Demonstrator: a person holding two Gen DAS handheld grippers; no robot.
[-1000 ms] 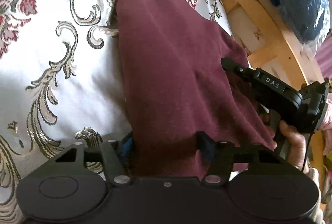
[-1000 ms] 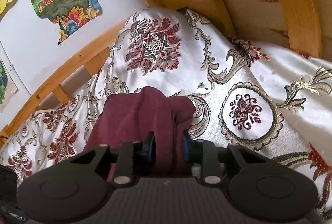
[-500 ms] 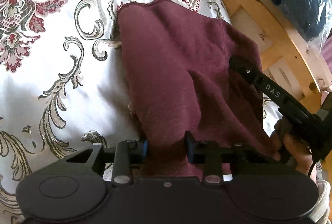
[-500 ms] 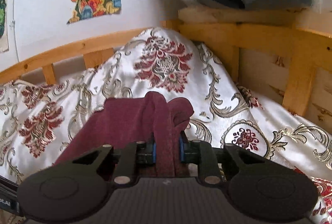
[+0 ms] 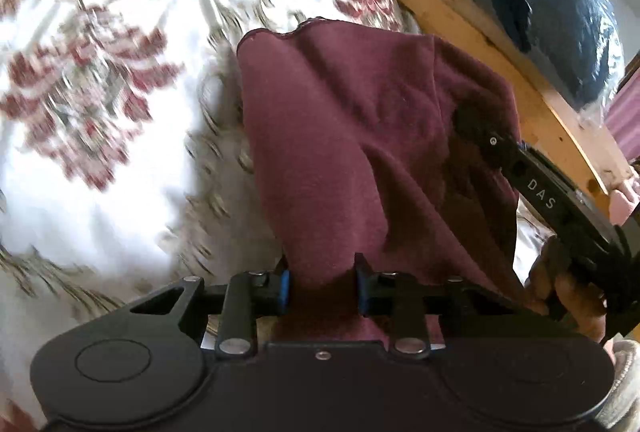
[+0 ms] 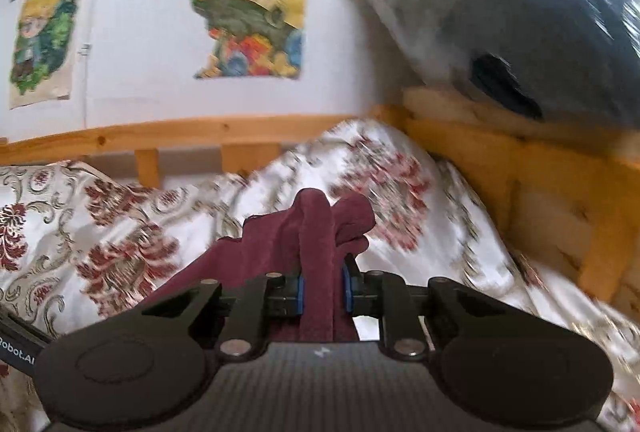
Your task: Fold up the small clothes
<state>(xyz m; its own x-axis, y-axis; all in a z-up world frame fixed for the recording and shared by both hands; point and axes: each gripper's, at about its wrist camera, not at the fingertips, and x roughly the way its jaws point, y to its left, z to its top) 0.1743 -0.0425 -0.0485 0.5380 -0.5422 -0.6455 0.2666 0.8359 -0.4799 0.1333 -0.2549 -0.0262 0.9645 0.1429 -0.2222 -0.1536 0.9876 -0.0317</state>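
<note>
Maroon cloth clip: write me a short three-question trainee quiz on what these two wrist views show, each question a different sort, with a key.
1. True or false: the left tongs have the maroon cloth between their pads.
2. Multiple choice: what lies under the cloth? A. a bare wooden floor; B. a white bedspread with red and gold flowers; C. a glass table.
3. Fill in: the right tongs pinch a bunched ____ of the cloth, and beyond them a wooden bed frame runs below a wall with colourful pictures.

Key: 1 true; 2 B; 3 fold.
</note>
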